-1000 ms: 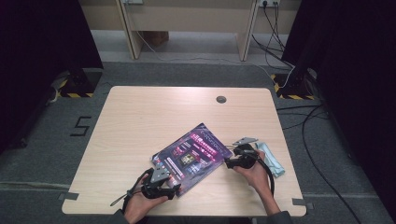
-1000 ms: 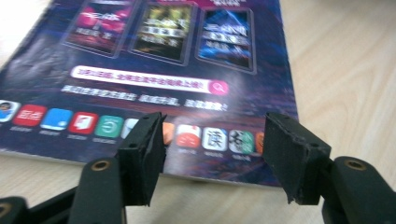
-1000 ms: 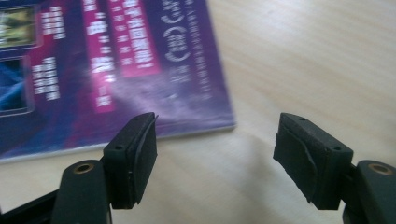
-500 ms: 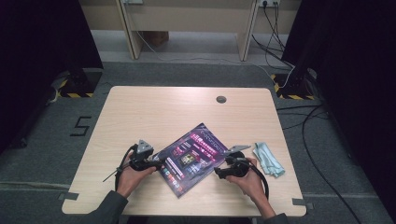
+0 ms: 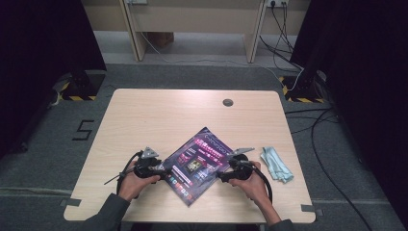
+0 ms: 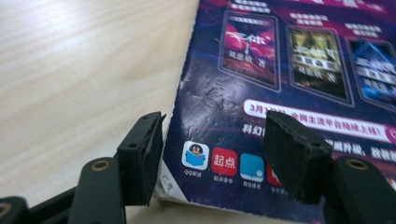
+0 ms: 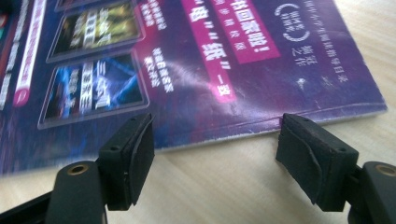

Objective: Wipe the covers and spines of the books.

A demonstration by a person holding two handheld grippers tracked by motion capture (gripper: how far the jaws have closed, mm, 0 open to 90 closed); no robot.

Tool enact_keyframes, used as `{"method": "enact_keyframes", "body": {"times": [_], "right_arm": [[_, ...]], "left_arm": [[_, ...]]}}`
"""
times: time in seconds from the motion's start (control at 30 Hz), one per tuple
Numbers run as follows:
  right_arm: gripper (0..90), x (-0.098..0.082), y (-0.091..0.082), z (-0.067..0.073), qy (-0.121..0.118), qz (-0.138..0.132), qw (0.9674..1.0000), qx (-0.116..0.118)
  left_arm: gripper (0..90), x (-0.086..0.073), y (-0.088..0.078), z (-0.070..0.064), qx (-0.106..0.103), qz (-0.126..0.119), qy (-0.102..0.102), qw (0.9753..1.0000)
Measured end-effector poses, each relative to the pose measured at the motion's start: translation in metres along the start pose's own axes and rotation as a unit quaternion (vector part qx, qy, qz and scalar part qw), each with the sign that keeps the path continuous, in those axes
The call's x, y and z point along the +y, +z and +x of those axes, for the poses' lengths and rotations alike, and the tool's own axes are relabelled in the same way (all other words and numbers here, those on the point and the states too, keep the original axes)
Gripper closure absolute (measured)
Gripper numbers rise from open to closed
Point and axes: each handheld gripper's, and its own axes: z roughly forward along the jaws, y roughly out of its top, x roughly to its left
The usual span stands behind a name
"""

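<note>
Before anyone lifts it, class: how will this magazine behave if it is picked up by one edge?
The magazine looks thin, so it will probably sag. Its glossy cover may slip. Lying flat on the table, it should slide rather than roll.

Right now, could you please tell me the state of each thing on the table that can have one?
Magazine: closed, lying flat, cover up.
Left gripper: open, jaws astride the magazine's corner.
Right gripper: open, at the magazine's edge.
Cloth: crumpled, beside the magazine, untouched.
</note>
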Motion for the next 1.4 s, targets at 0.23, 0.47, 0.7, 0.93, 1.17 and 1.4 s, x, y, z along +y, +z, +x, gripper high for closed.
{"method": "enact_keyframes", "body": {"times": [0.23,0.47,0.7,0.93,1.17,1.4], "right_arm": [[26.0,0.012,0.009,-0.009,-0.005,-0.006,0.9998,-0.017],[24.6,0.031,0.021,-0.015,-0.006,-0.008,0.9996,-0.025],[24.7,0.04,0.029,-0.014,-0.028,-0.016,0.999,-0.03],[27.9,0.033,0.022,-0.002,-0.044,0.002,0.9988,-0.02],[27.8,0.023,0.015,0.007,-0.05,0.014,0.9987,-0.001],[27.2,0.033,0.024,0.004,-0.043,0.001,0.999,-0.01]], "left_arm": [[37.7,-0.008,-0.004,-0.02,-0.022,0.011,0.01,0.9997],[37.5,-0.015,-0.008,-0.037,-0.033,0.013,0.018,0.9992],[37.8,-0.019,-0.011,-0.042,-0.036,0.012,0.026,0.9989],[38.2,-0.021,-0.012,-0.046,-0.034,0.01,0.033,0.9988],[38.2,-0.021,-0.012,-0.048,-0.032,0.009,0.033,0.9989],[37.8,-0.02,-0.01,-0.052,-0.026,0.008,0.039,0.9989]]}}
